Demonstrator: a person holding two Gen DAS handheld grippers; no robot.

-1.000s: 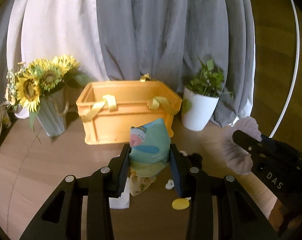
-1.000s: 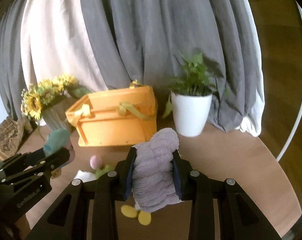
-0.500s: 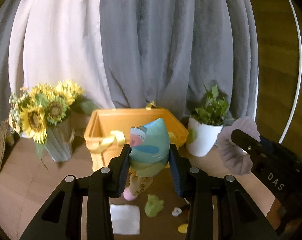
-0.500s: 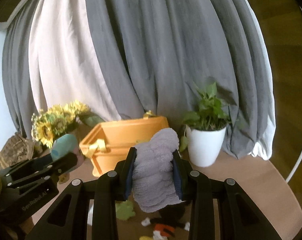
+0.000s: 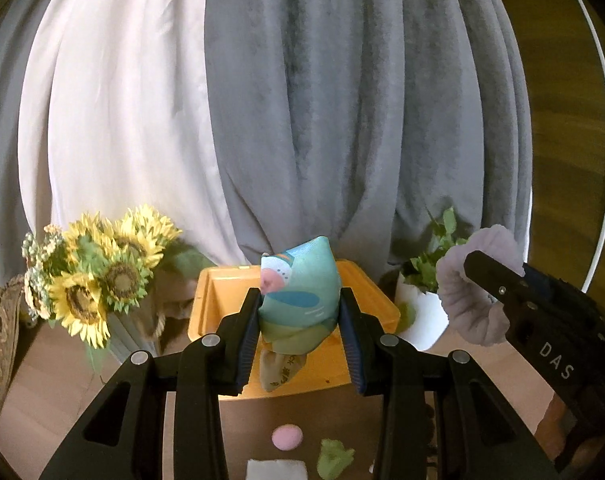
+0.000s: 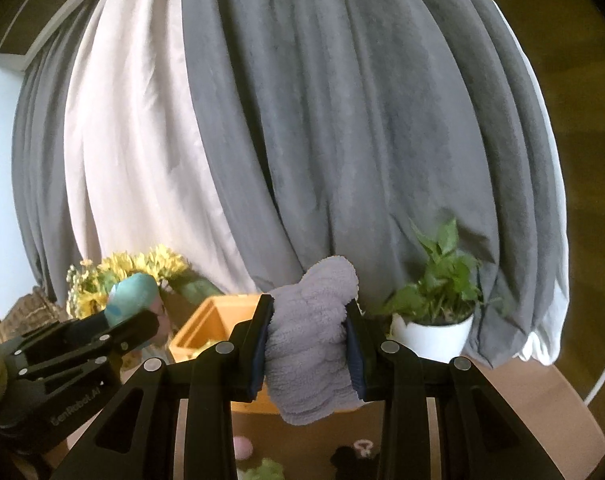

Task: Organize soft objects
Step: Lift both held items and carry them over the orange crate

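Teal printed fabric pouch (image 5: 298,292) clamped in our left gripper (image 5: 299,344), lilac fluffy towel (image 6: 308,344) in right gripper (image 6: 307,354); risk we snag far orange plastic crate (image 5: 222,300) rim.

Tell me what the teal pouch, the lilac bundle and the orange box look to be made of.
Teal pouch: smooth printed fabric, slight sheen, likely stuffed; it bulges between the pads. Lilac bundle: fluffy terry or microfibre cloth, matte, with a looped, ridged pile. Orange box: rigid moulded plastic by the look, with even colour and a thick straight rim.

Teal pouch (image 5: 298,300), lilac towel (image 6: 308,340), seemingly aloft
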